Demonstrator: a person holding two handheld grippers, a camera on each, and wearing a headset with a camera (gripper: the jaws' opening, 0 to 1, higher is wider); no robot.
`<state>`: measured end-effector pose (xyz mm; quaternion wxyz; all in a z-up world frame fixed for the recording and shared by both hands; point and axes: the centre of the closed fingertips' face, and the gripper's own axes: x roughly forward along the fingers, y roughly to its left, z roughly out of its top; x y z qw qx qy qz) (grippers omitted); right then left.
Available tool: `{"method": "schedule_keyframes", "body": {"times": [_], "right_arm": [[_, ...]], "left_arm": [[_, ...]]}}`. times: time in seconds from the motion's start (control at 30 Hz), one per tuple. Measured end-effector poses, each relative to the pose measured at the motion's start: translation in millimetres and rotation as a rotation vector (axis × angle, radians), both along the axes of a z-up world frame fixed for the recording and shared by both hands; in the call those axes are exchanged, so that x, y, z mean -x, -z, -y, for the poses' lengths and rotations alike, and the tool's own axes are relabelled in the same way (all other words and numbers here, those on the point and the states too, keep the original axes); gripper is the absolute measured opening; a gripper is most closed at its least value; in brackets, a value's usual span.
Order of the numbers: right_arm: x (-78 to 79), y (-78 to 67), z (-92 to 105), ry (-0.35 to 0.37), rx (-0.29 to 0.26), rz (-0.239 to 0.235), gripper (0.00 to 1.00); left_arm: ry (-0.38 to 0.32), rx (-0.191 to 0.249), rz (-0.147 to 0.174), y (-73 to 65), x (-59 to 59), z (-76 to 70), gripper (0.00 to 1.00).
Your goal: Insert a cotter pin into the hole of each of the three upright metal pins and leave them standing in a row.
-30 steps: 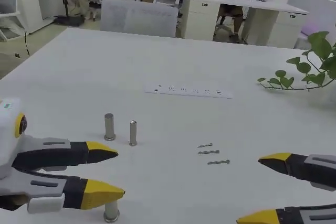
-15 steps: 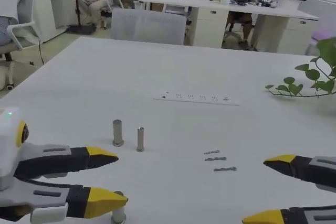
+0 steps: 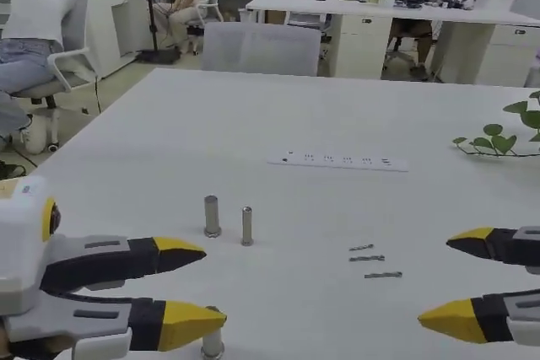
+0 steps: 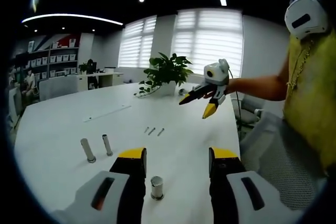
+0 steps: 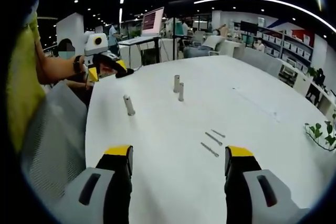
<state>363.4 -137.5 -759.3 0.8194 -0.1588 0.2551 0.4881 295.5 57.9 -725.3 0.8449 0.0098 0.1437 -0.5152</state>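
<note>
Two upright metal pins (image 3: 212,216) (image 3: 247,226) stand side by side mid-table. A third pin (image 3: 211,343) stands nearer, partly hidden behind my left gripper (image 3: 215,286), which hovers open just above it. In the left gripper view that pin (image 4: 156,188) sits between the open jaws of the left gripper (image 4: 177,153). Three cotter pins (image 3: 367,258) lie flat to the right of the pins. My right gripper (image 3: 434,280) is open and empty, right of the cotter pins. The right gripper view looks past the open right gripper (image 5: 178,151) at the cotter pins (image 5: 210,140) and all three metal pins (image 5: 128,105).
A white power strip (image 3: 342,160) lies farther back on the table (image 3: 278,115). A trailing plant (image 3: 498,141) reaches in at the right edge. A grey chair (image 3: 261,48) stands behind the table, and people sit at desks beyond.
The head camera has swung left, so the whole scene has shifted right. The metal pins and cotter pins stay put. The right gripper sits slightly higher relative to the cotter pins.
</note>
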Motion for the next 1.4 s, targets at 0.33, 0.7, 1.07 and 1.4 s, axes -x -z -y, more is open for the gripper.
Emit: {"method": "schedule_keyframes", "body": {"times": [0.33,0.7,1.07,1.4], "right_arm": [[-21.9,16.7,7.1,-0.022,0.056,-0.031,0.67],[-44.7,32.2,10.5,-0.034,0.112,-0.064,0.58],[-64.4,49.0,4.7,-0.085,0.199,-0.075,0.46],[-71.1,68.7,1.0,-0.123,0.266,-0.109,0.38]], "left_arm": [[-0.012,-0.013,0.006,-2.8,6.5,-0.2,0.44],[-0.012,-0.020,0.009,-4.6,7.1,-0.1,0.42],[-0.016,-0.026,0.004,-3.1,6.1,1.2,0.41],[-0.017,-0.034,-0.005,0.2,5.8,1.5,0.41]]}}
